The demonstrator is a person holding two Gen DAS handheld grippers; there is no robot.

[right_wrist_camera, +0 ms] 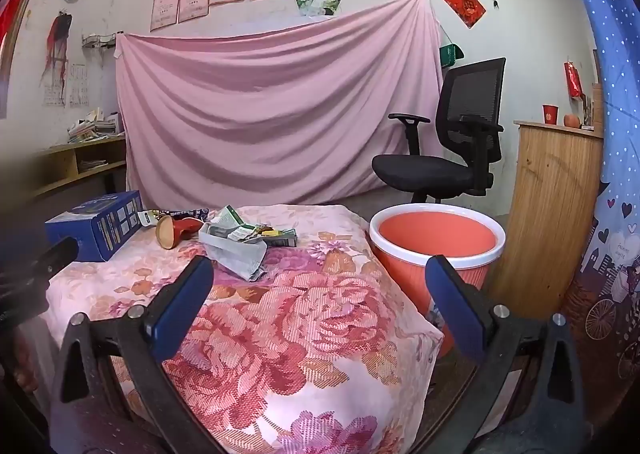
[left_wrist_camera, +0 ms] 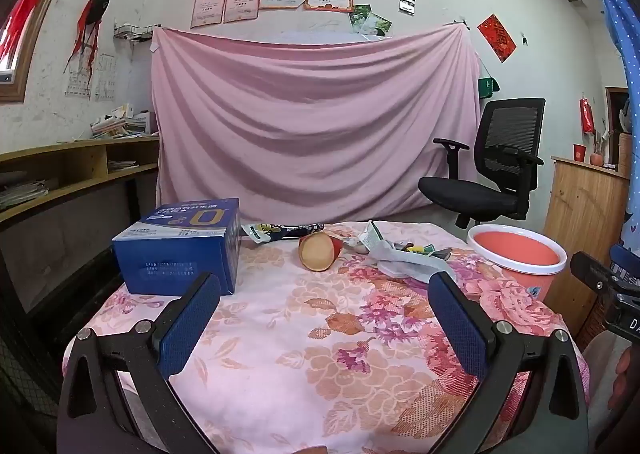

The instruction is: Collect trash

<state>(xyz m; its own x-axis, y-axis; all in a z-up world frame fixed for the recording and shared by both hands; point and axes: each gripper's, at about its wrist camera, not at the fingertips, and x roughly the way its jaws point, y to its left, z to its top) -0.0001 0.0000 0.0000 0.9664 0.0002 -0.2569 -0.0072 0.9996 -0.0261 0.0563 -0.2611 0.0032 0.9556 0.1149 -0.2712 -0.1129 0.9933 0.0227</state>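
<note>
- Left tongs [left_wrist_camera: 324, 310]: spread wide, nothing between the blue pads, hovering over the near part of the desk [left_wrist_camera: 280, 354], which is covered by a floral cloth.
- Right tongs [right_wrist_camera: 320, 294]: also spread wide and holding nothing, hovering over the desk's right corner [right_wrist_camera: 320, 334].
- Trash lies along the far edge of the desk. Left view: an overturned paper cup [left_wrist_camera: 318, 252] on its side, mouth toward the camera; a dark snack wrapper [left_wrist_camera: 280, 232] behind it; a heap of crumpled grey paper and wrappers [left_wrist_camera: 400, 258] just right of the cup.
- Right view shows the same heap [right_wrist_camera: 240, 246] closer and more from the side, with the cup [right_wrist_camera: 172, 232] to its left; small packets sit on top of the grey paper.
- Blue box [left_wrist_camera: 180, 250] stands at the desk's far left; the left view shows its front and top, the right view only its end [right_wrist_camera: 100, 226].
- Red bin with a white rim [right_wrist_camera: 436, 242] stands beside the desk on the right, its full opening seen in the right view; the left view [left_wrist_camera: 520, 254] catches it at the desk's edge.
- Left view alone shows part of the other gripper's body at its right margin.
- Black office chair [right_wrist_camera: 448, 142] stands behind the bin, before a pink sheet [left_wrist_camera: 312, 114] hung on the wall.
</note>
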